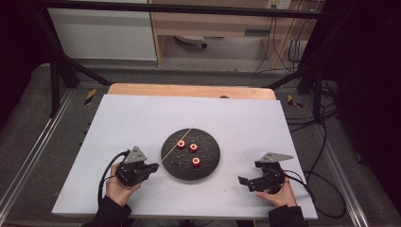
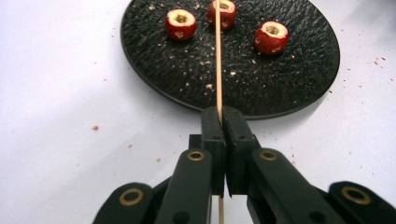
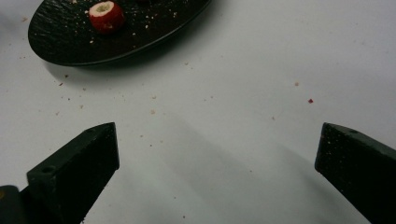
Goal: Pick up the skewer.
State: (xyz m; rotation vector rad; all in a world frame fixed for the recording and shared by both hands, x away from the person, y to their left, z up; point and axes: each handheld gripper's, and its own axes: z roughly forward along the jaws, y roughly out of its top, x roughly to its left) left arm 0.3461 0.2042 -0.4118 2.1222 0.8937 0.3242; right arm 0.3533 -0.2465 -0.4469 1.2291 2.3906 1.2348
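A round black plate (image 1: 208,163) lies mid-table with three cored red fruits: one (image 1: 181,144) at the left, one (image 1: 193,147) beside it, one (image 1: 196,161) nearer me. My left gripper (image 1: 153,168), left of the plate, is shut on a thin wooden skewer (image 1: 176,144) that slants up over the plate. In the left gripper view the skewer (image 2: 218,60) runs from the jaws across the plate (image 2: 299,70) to the middle fruit (image 2: 226,12). My right gripper (image 1: 244,182) rests open, right of the plate, nothing between its fingers (image 3: 88,161).
The white board (image 1: 142,118) covers the table, a wooden edge (image 1: 189,90) behind it. Crumbs dot the surface near the plate (image 3: 56,44). Cables (image 1: 326,189) trail off the right side, and a metal frame (image 1: 61,71) stands around the table.
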